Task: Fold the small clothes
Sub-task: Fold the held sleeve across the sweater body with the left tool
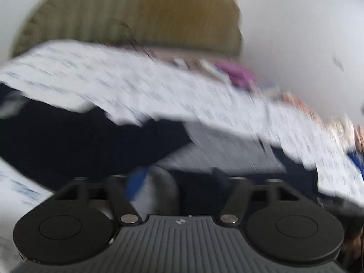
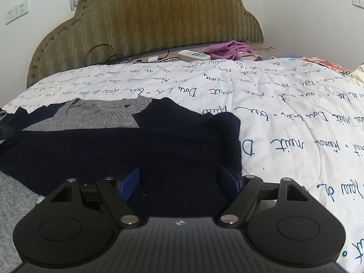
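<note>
Two grippers are working over the bed, and nearest us the right gripper (image 2: 179,182) hangs with its blue fingers (image 2: 129,184) spread wide, nothing pinched, the dark navy cloth of the sweater (image 2: 136,145) lying flat beneath and between them. The left gripper (image 1: 179,182) is a blur in its own view; its jaws look spread too, and no cloth is clamped there that I can make out. Beyond the fingers the sweater's grey collar (image 2: 100,113) points toward the headboard (image 2: 145,18), all of it resting on the white quilt (image 2: 284,113) with its looping script. For a tidy fold, I'd say each gripper should take a hem corner cleanly, lift together and keep the edges level. Far back sits a power strip (image 2: 193,55) beside a purple garment (image 2: 227,49).
</note>
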